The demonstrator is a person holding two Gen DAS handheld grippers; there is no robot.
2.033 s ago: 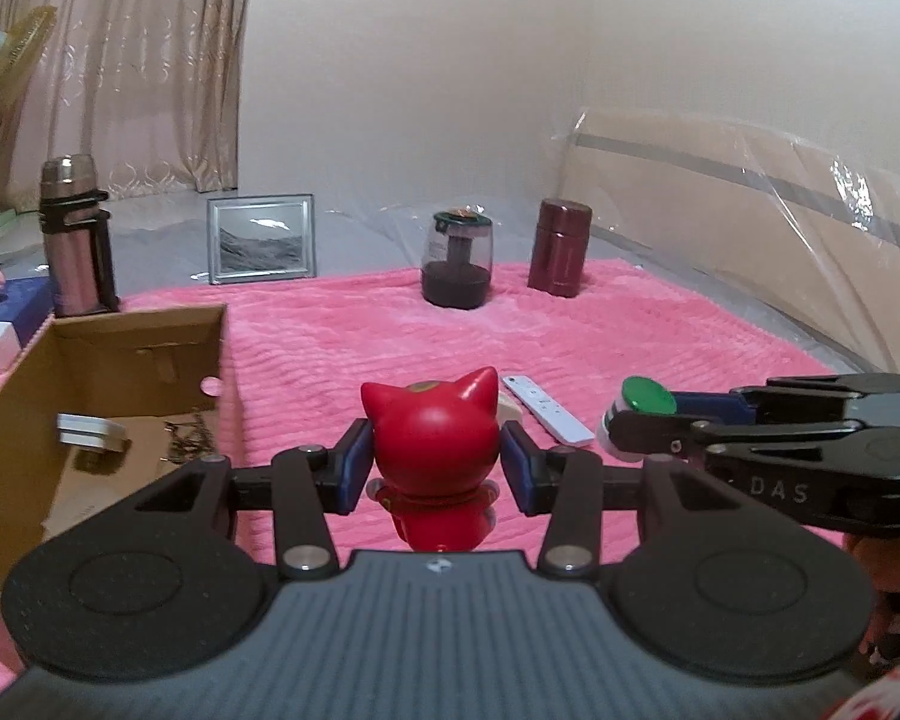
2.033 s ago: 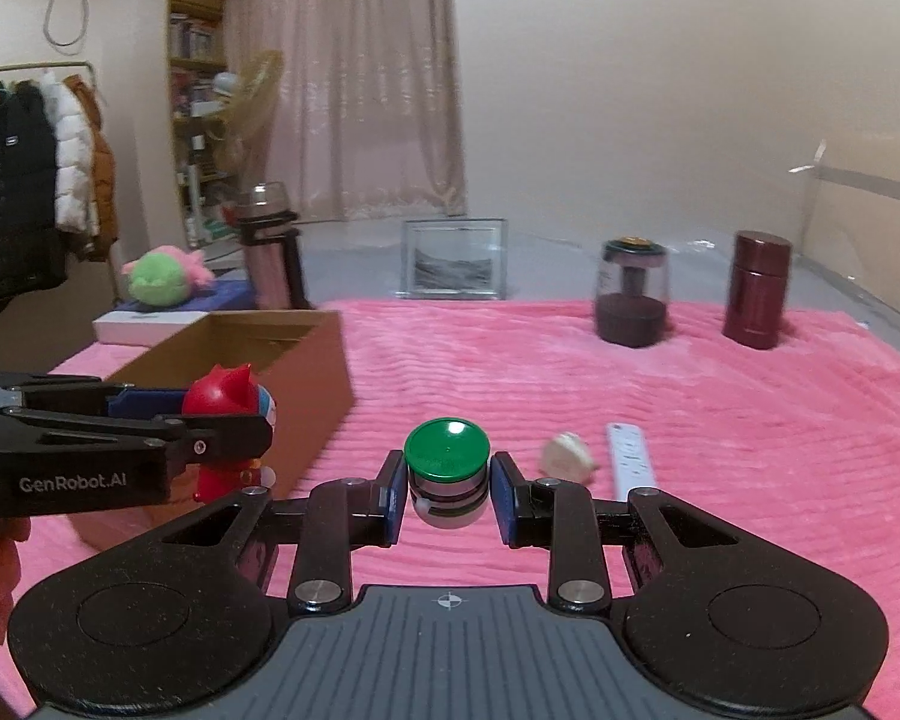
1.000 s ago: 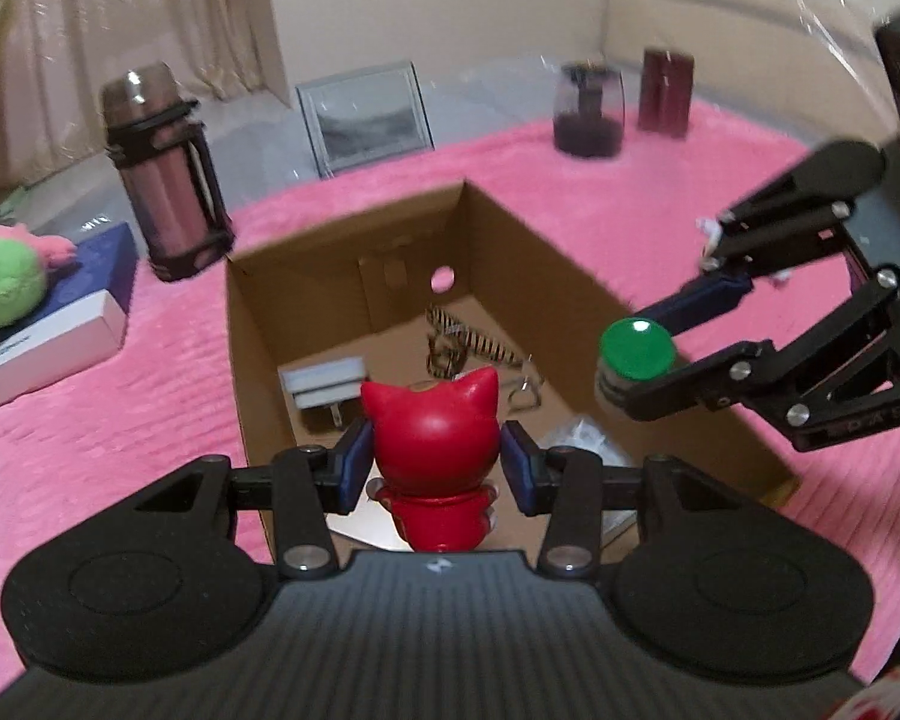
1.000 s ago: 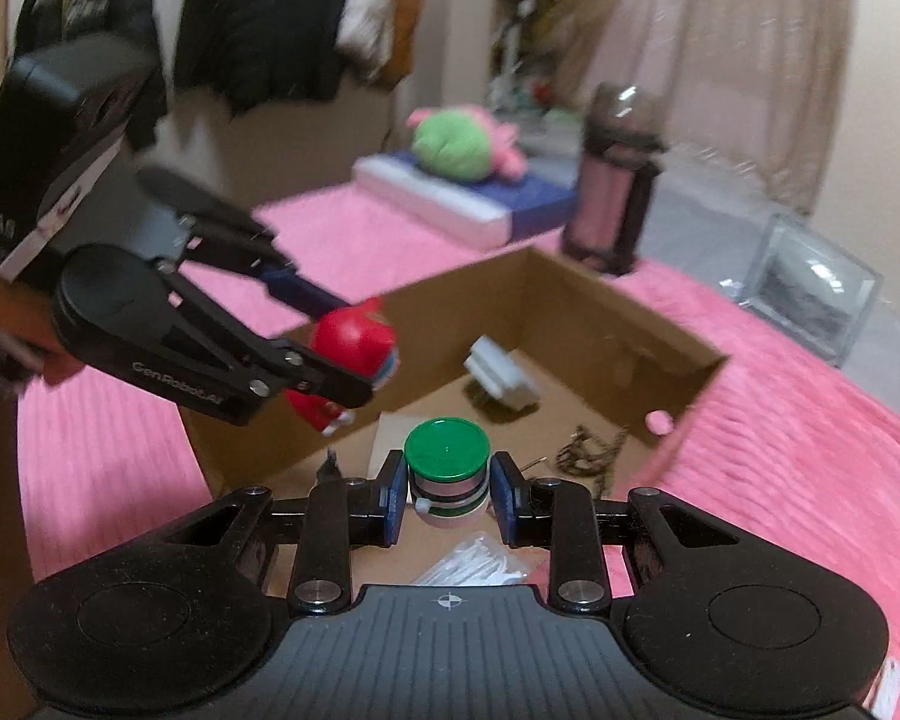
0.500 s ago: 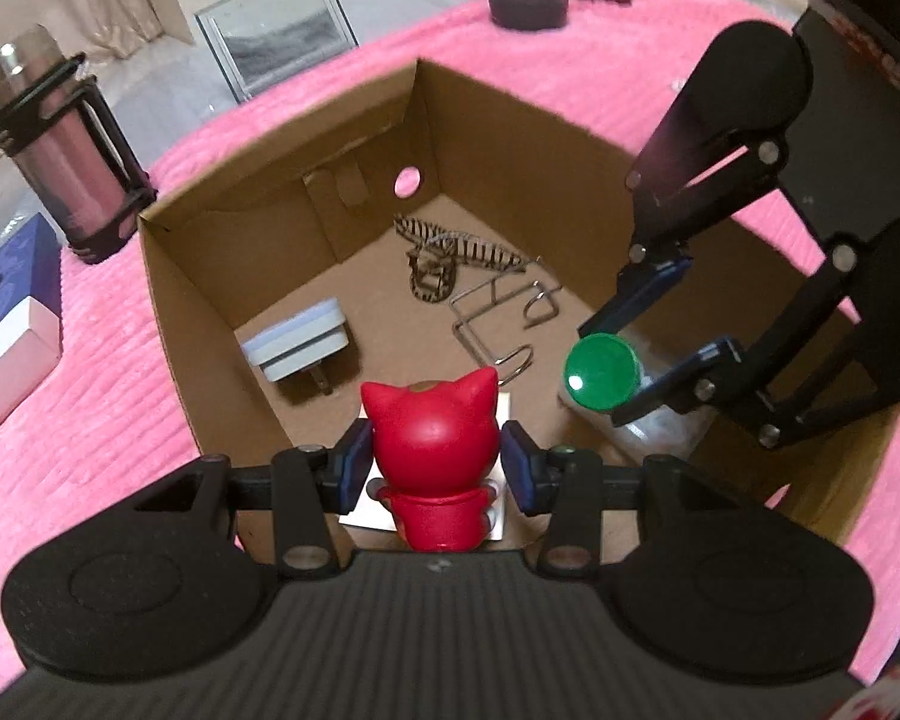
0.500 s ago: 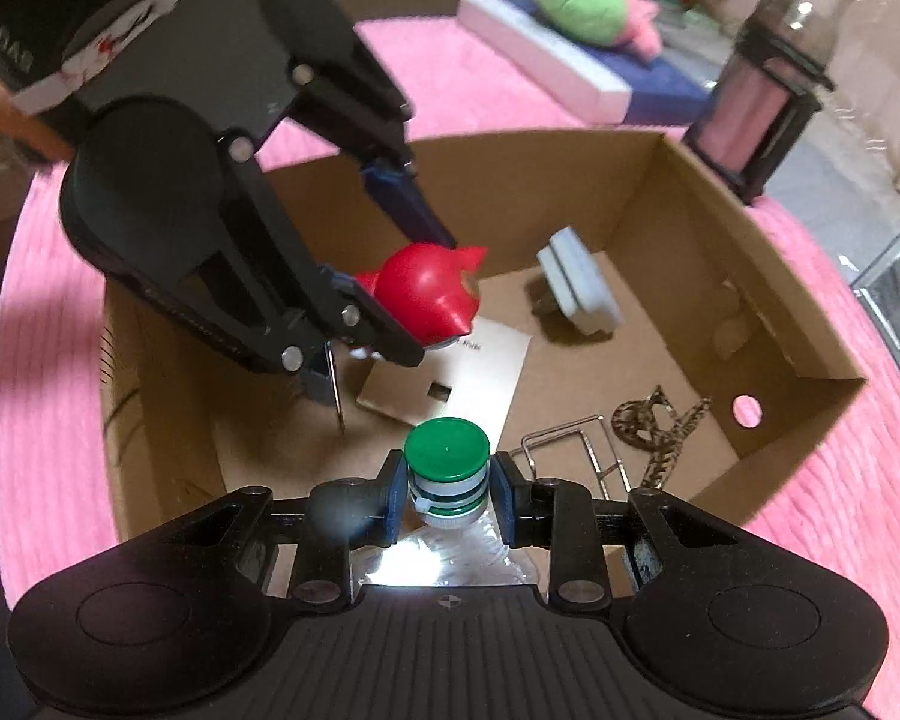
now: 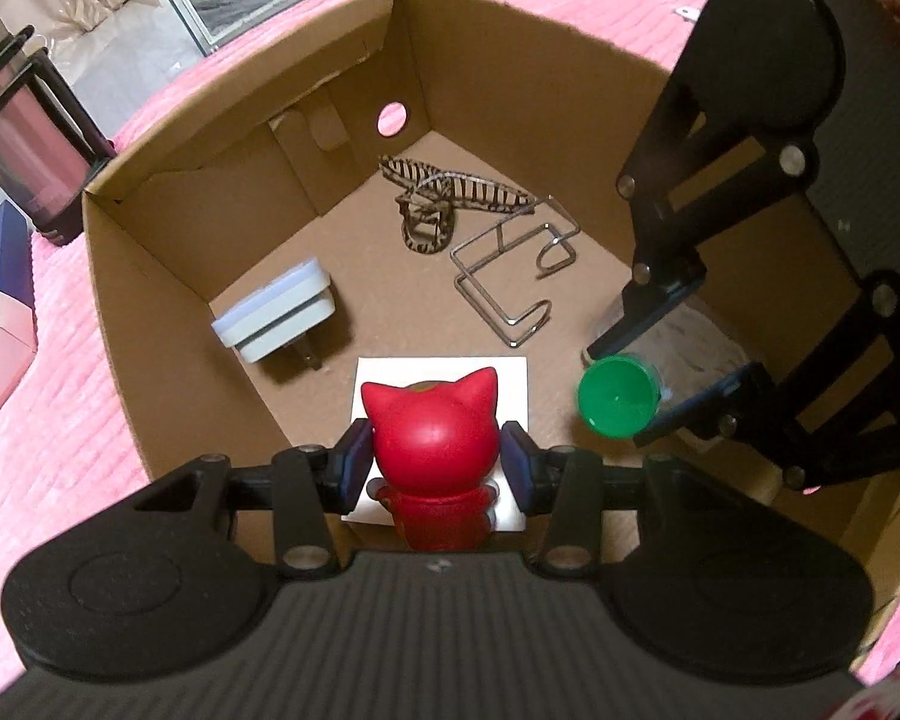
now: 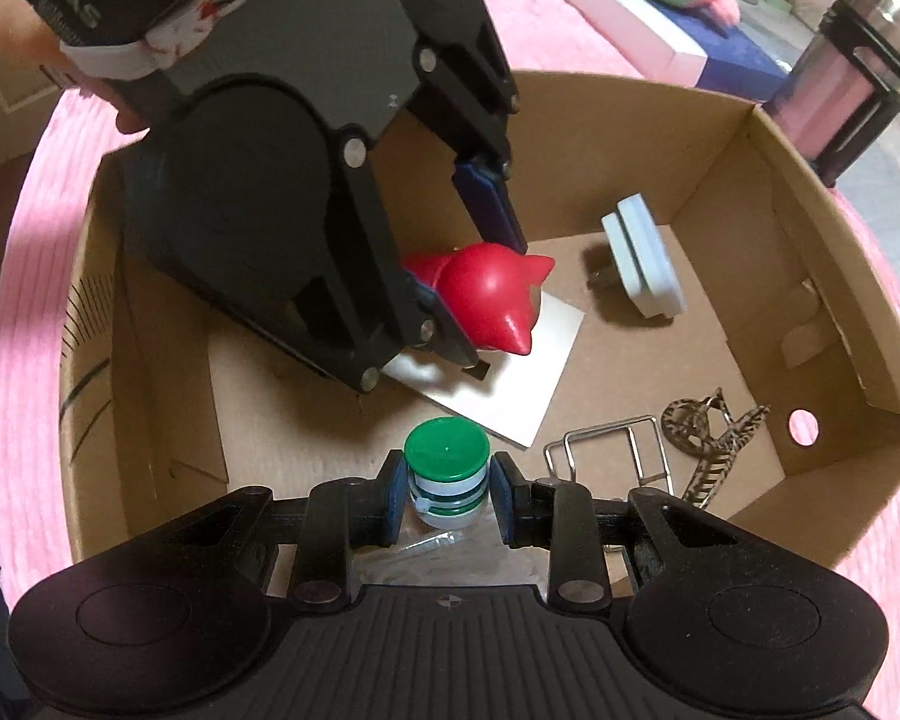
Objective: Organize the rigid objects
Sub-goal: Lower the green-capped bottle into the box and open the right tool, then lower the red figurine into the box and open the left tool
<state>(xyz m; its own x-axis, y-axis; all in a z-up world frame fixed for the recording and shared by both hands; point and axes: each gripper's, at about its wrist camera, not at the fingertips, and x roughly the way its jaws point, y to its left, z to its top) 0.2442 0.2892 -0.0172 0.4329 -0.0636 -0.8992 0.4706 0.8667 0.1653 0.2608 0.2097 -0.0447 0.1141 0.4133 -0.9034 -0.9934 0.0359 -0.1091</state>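
Both tools are inside the mouth of the cardboard box [image 7: 258, 102], each loaded. Left gripper [image 7: 429, 468]: jaws closed on the red cat figurine [image 7: 431, 420], pads on either side of its head, figure upright with ears pointing away from the camera. It hangs directly over the white card [image 7: 384, 378] lying flat on the box floor; the wrist views do not settle whether the base touches the card. Right gripper [image 8: 447, 489]: jaws narrow, clamped on the neck of the green-capped bottle [image 8: 446, 465], cap up and toward the lens, the clear body hanging below and mostly hidden. Critical relation for release: each object sits straight between its own fingertips, long axis roughly vertical, with the box floor below, so the remaining move looks like a short drop and an opening of the jaws, not a sideways reach. The two tools are close; in the left view the bottle cap [image 7: 615, 397] sits just right of the figurine, apart from it. Farther in: grey-white plug adapter [image 7: 276, 315] left of centre, bent wire holder [image 7: 510, 276] beyond the bottle, striped hair claw [image 7: 444, 195] near the far wall with its round hole. Judgement: floor under both loads appears free of other objects; the risk is the tools knocking together on opening.
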